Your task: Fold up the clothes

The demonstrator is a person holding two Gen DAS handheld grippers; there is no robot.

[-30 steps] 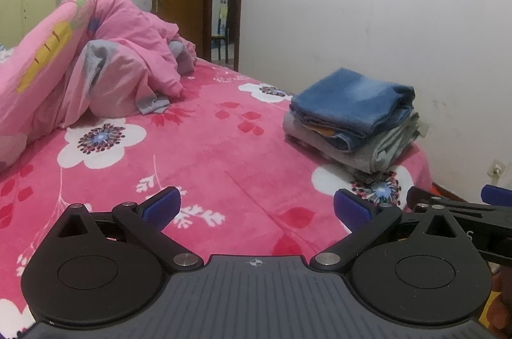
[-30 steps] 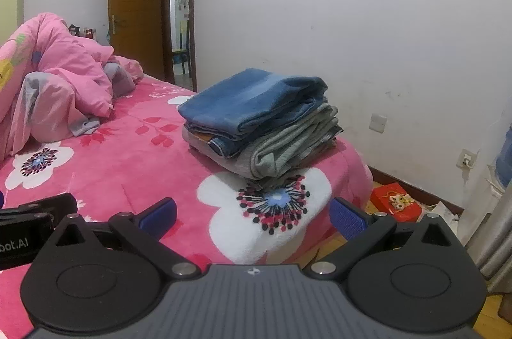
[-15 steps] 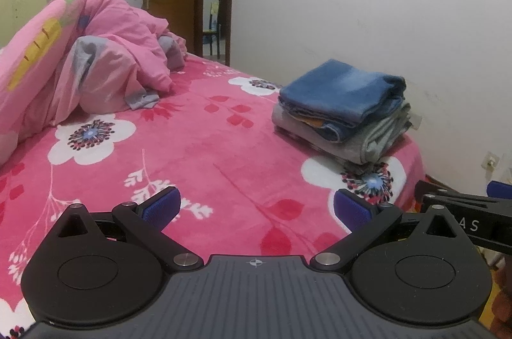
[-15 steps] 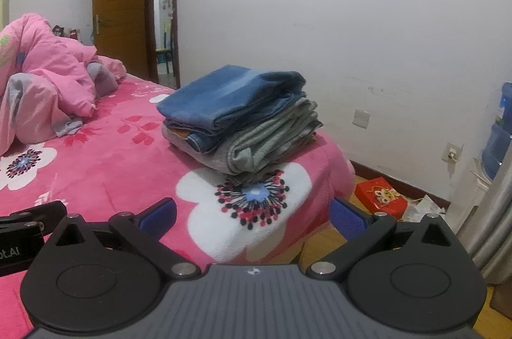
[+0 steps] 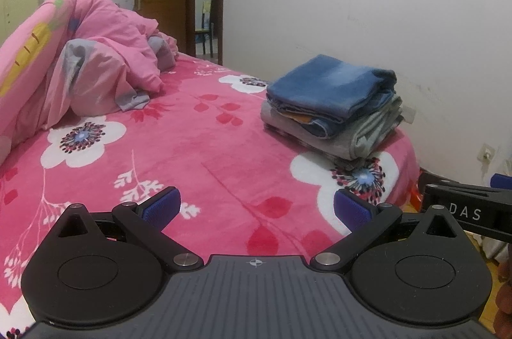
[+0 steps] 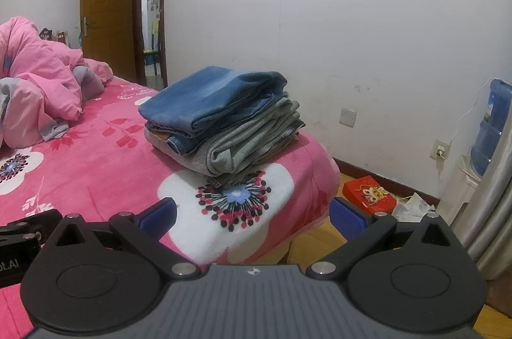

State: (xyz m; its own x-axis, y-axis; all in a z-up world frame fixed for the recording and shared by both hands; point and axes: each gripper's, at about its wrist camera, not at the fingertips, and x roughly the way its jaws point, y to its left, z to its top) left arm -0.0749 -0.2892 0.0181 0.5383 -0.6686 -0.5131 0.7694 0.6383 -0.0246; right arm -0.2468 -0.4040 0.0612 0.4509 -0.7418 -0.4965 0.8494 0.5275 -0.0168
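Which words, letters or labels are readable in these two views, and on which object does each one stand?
"DAS": white letters on the black body of the right gripper, seen at the edge of the left wrist view; possibly cut off.
"ot.AI": white letters on the left gripper, cut by the frame edge in the right wrist view.
Red box on the floor: its print is too small to read.
Water bottle label: too blurred to read.

Bare bedspread (image 5: 198,153) before clothes stack (image 5: 332,105)

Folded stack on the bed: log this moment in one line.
left gripper open | right gripper open | folded stack untouched, bed corner
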